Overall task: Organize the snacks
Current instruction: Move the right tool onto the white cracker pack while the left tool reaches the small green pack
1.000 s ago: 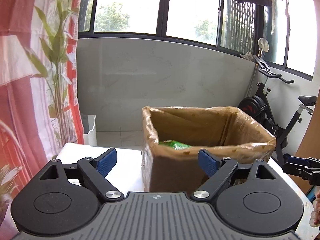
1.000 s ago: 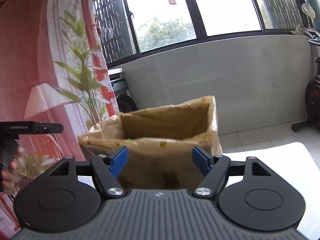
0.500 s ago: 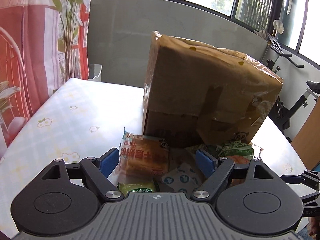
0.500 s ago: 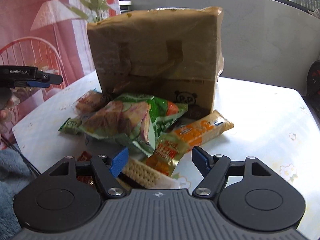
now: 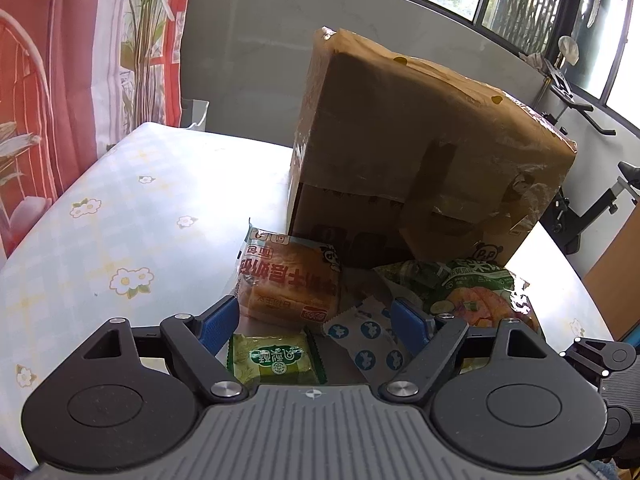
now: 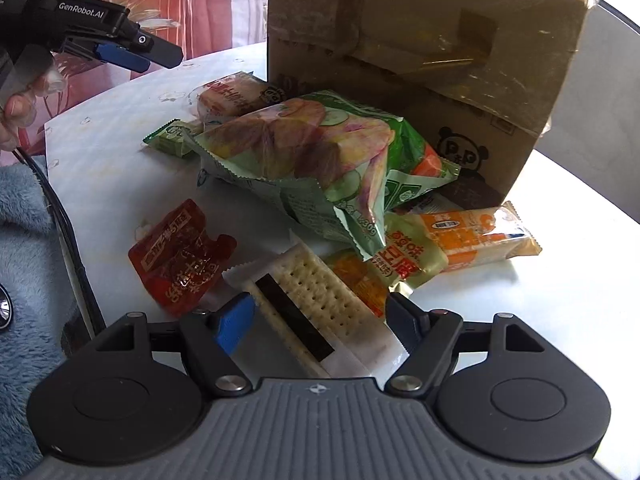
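With snack packets still piled before the brown cardboard box (image 6: pixel 420 52), both tongs, left (image 5: pixel 316 322) and right (image 6: pixel 320 320), hang released; next, probably clench the white cracker packet (image 6: pixel 316 300).

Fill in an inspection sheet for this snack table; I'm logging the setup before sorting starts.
Surface: white floral tablecloth, round table.
Job's things: cardboard box standing behind the snacks; bread pack, green cake pack, green chip bag, red sauce pouch, cracker pack, orange wafer bar heaped in front.
Clutter: nothing seen.
Grippers: left gripper open, empty; right gripper open over the cracker pack.
Cables: black cable at table edge.
Surroundings: curtain, exercise bike, windows.
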